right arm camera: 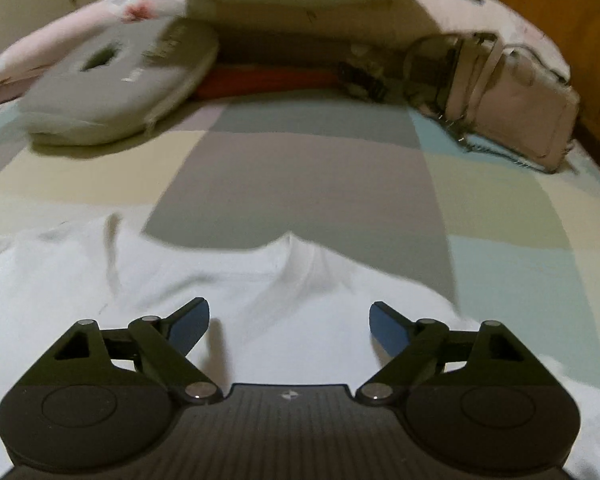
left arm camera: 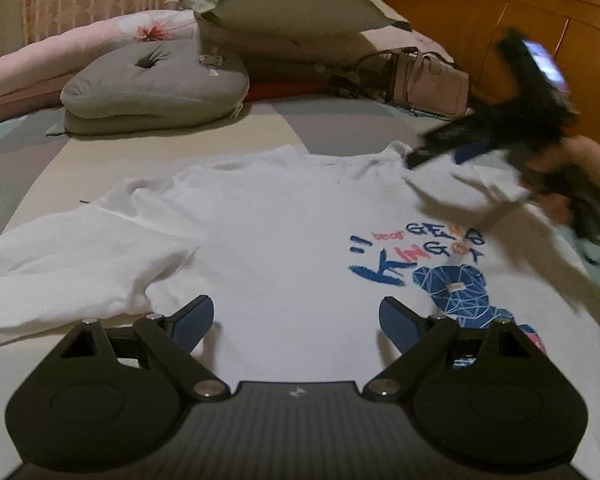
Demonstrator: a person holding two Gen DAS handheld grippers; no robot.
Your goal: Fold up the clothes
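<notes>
A white T-shirt (left arm camera: pixel 268 236) lies spread flat on the bed (left arm camera: pixel 28 172), printed side up, with blue and pink lettering and a blue faceted bear on the part toward the right of the left wrist view. One sleeve (left arm camera: pixel 60 264) stretches out to the left, rumpled where it joins the body. The left gripper (left arm camera: pixel 296 322) hangs low over the shirt's middle, its fingers (left arm camera: pixel 194 320) spread wide with nothing between them, only bare white cloth below. The right gripper (right arm camera: pixel 290 326) is over the shirt near the collar (right arm camera: pixel 296 256), which rises in a small peak toward the checked sheet (right arm camera: pixel 300 184); its fingers (right arm camera: pixel 390 326) are likewise wide apart and hold nothing. In the left wrist view the right gripper (left arm camera: pixel 448 152) shows as a dark, motion-blurred shape at the shirt's far right corner, with a person's hand (left arm camera: pixel 556 204) behind it; whether its tips touch the cloth cannot be told from that blur. Beyond the shirt, at the head of the bed, sit a grey cushion (left arm camera: pixel 152 84) with a dimple in its top, a pale pillow (left arm camera: pixel 292 0) stacked on others, a pink floral quilt (left arm camera: pixel 100 36) and a beige handbag (left arm camera: pixel 436 80), all well apart from the shirt. A wooden headboard (left arm camera: pixel 520 20) stands at the right.
</notes>
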